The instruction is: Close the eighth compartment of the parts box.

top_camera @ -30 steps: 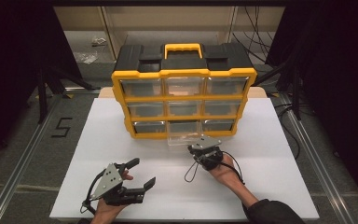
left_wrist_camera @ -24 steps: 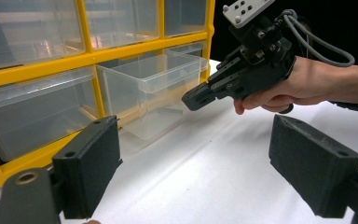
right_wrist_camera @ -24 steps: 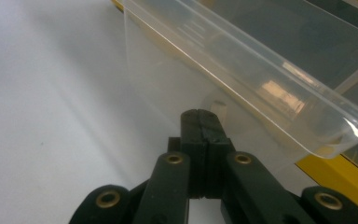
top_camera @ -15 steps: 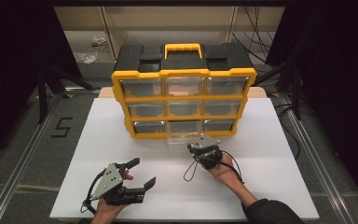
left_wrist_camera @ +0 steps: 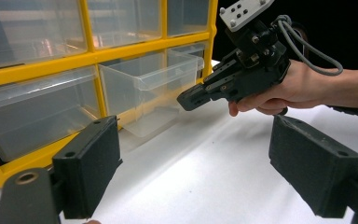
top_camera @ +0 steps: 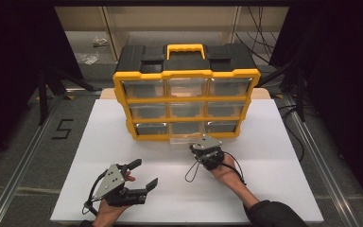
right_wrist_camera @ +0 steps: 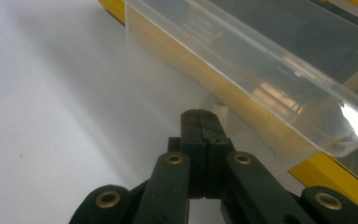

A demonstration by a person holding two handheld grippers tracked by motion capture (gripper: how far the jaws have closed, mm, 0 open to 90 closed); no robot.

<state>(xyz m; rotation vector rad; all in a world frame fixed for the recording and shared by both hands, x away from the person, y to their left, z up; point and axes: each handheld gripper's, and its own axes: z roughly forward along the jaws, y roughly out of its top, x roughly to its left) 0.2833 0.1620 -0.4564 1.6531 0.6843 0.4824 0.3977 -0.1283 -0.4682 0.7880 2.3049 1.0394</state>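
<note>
Yellow drawer cabinet point(top_camera: 186, 94) stands on a white worktop point(top_camera: 274, 189). Its bottom middle clear drawer point(top_camera: 185, 138) is pulled partway out. The right gripper point(top_camera: 202, 147) sits just in front of that drawer, fingers point(right_wrist_camera: 200, 122) pressed together with nothing between them, tip close to the drawer's front wall. The left gripper point(top_camera: 139, 175) rests nearer the person, fingers point(left_wrist_camera: 89, 163) wide apart and empty. The drawer step seems in hand; next likely needs a straight push or pull on its front.
</note>
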